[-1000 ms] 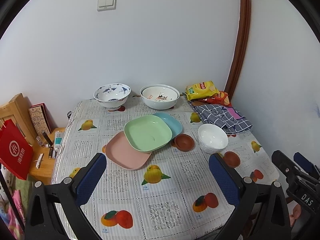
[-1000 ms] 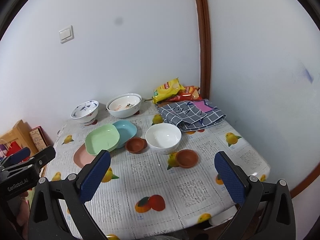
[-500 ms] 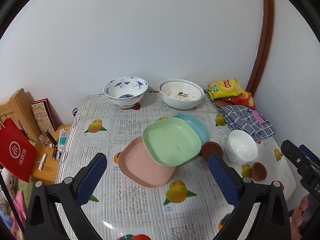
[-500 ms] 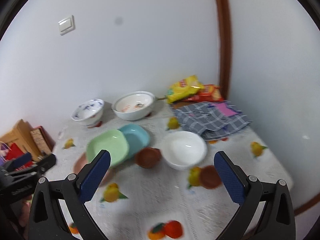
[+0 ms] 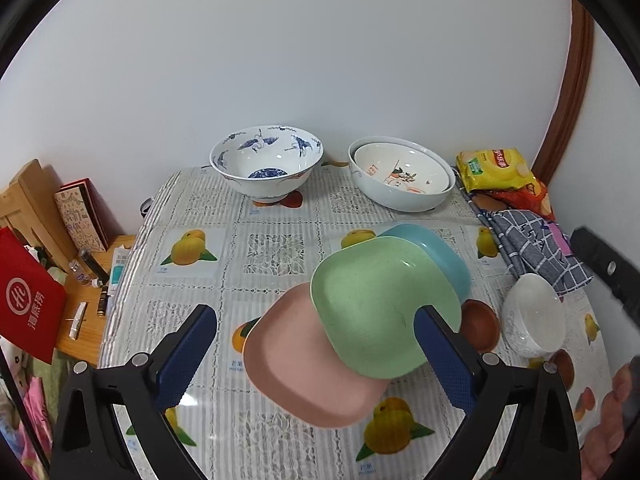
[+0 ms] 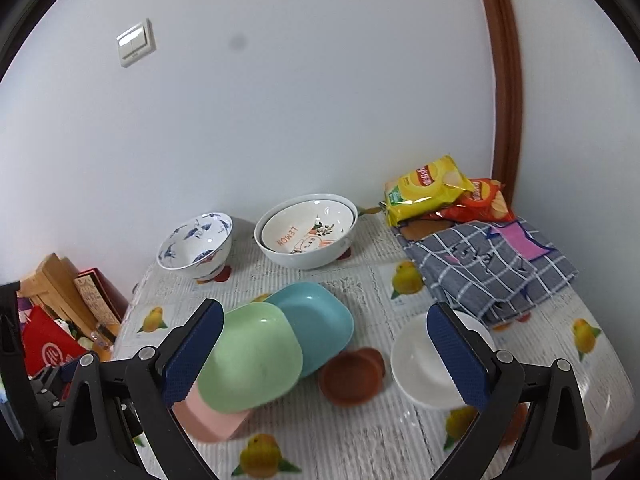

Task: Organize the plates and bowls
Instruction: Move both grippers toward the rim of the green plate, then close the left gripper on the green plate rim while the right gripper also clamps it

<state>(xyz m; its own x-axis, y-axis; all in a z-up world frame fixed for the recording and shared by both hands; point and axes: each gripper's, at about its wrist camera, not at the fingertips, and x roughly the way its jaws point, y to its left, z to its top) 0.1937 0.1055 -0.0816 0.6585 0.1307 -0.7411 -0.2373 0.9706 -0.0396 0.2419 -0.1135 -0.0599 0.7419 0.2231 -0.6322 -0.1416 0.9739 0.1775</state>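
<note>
Bowl with lemon print [image 6: 307, 229] sits nested inside larger white bowl [image 6: 320, 257]

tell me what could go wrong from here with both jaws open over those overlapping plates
1. The green plate lies tilted across the pink plate and blue plate; lifting either lower one first could slide it off.
2. The brown saucer sits close by the blue plate and the white bowl, so the right gripper may knock one while reaching.
3. The white bowl's smooth rim may slip from the jaws.
</note>
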